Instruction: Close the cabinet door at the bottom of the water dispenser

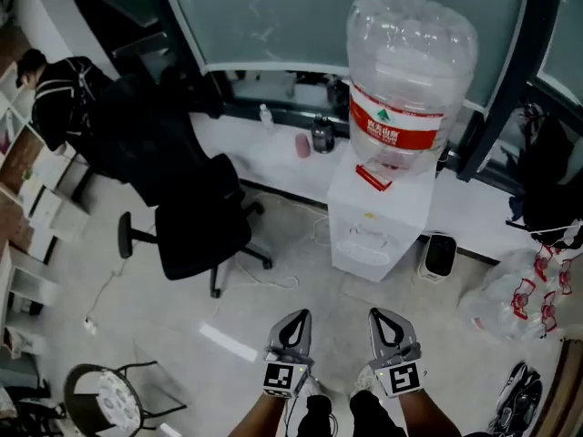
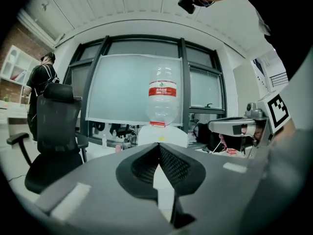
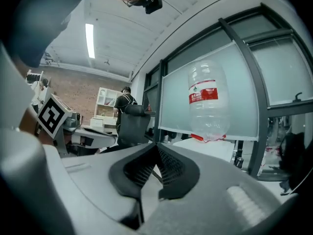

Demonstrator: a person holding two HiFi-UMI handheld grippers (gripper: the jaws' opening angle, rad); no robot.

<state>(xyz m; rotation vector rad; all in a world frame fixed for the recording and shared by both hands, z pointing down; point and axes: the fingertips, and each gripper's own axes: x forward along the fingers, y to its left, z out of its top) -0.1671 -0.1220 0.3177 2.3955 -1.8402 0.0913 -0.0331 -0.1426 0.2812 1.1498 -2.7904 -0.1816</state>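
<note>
White water dispenser (image 1: 373, 221) stands well beyond left gripper (image 1: 299, 320) and right gripper (image 1: 379, 318), jaws closed empty.

Two tongs, side by side: left tongs (image 1: 301, 317) and right tongs (image 1: 377, 313). Straight ahead of them stands one water dispenser (image 1: 378, 217) carrying one large water bottle (image 1: 405, 71). One small black container (image 1: 440, 255) sits ahead and to the right. Ahead and to the left is one black office chair (image 1: 182, 198). On the counter (image 1: 228, 148) beyond are three small items: one clear bottle (image 1: 265, 116), one pink cup (image 1: 303, 146) and one dark jar (image 1: 322, 135). Far left is one person (image 1: 50, 98). Near left is one round stool (image 1: 109, 399). To the right is one plastic bag (image 1: 515, 294).
</note>
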